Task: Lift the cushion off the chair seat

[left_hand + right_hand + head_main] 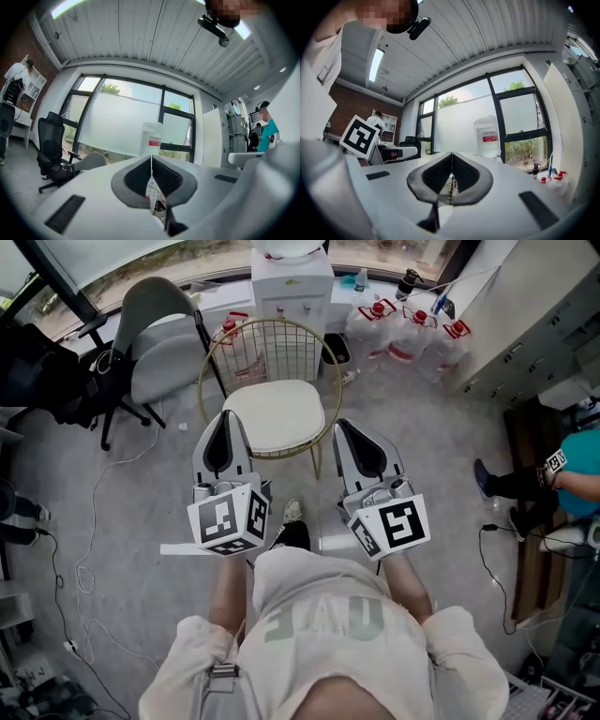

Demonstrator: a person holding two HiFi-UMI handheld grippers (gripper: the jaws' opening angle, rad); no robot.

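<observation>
Cream cushion (pixel 275 416) flat on gold wire chair (pixel 270 338) seat, unlifted. Left gripper (pixel 224 418) just beside cushion's 8 o'clock edge, jaws pressed together, empty. Right gripper (pixel 342 427) near cushion's 4 o'clock, jaws together, nothing pinched.

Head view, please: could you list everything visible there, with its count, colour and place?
cushion: one, cream, on the wire chair's seat
wire chair: one, gold, centre, just ahead of both grippers
shell chair: one, grey, left of the wire chair
office chair: one, black, far left
water dispenser: one, white, behind the wire chair
water jugs: at least four, clear with red caps, on the floor beside the dispenser
lockers: one bank, pale grey, upper right
bystander: one, teal top, right edge
left gripper: white, black pads, shut, empty
right gripper: white, black pads, shut, empty
</observation>
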